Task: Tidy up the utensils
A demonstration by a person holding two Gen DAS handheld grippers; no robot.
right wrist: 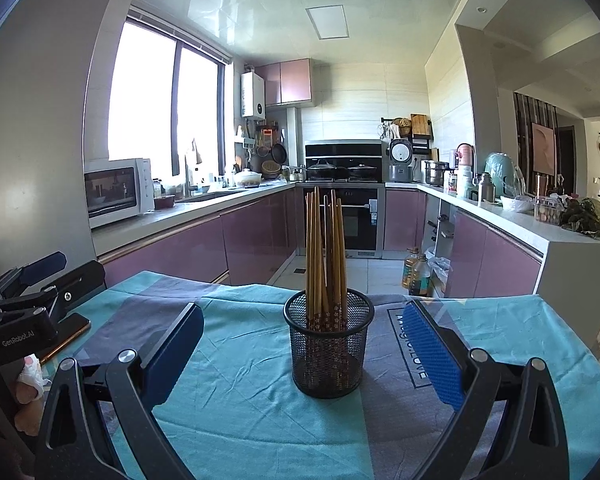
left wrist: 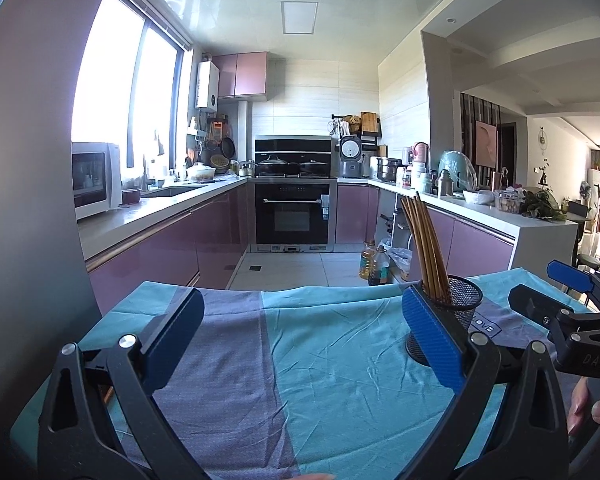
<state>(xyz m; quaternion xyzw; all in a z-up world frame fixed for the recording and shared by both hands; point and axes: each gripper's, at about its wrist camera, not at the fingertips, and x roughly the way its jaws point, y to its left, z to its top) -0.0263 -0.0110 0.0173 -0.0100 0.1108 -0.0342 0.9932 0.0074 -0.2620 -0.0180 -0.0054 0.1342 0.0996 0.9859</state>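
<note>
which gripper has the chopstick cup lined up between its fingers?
The right gripper: the mesh cup of chopsticks sits centred ahead of its open jaws. For the left gripper, the cup is off behind its right finger.

The tablecloth point(right wrist: 240, 360) is bright teal with wide grey-purple stripes, and a dark square outline with letters sits on its right side. The mesh cup point(right wrist: 329, 344) is black wire with tiny holes all over. The chopsticks point(right wrist: 324, 252) are brown wood, and their low ends are dark with little pale flowers. Both grippers have black frames, and the right gripper point(right wrist: 314, 352) and the left gripper point(left wrist: 300, 340) have blue pads with a bumpy grid. Far off, the kitchen cabinets point(right wrist: 188, 248) are shiny pink-purple. The microwave point(right wrist: 118, 190) on the left is white. The oven point(left wrist: 293, 216) is black.
</note>
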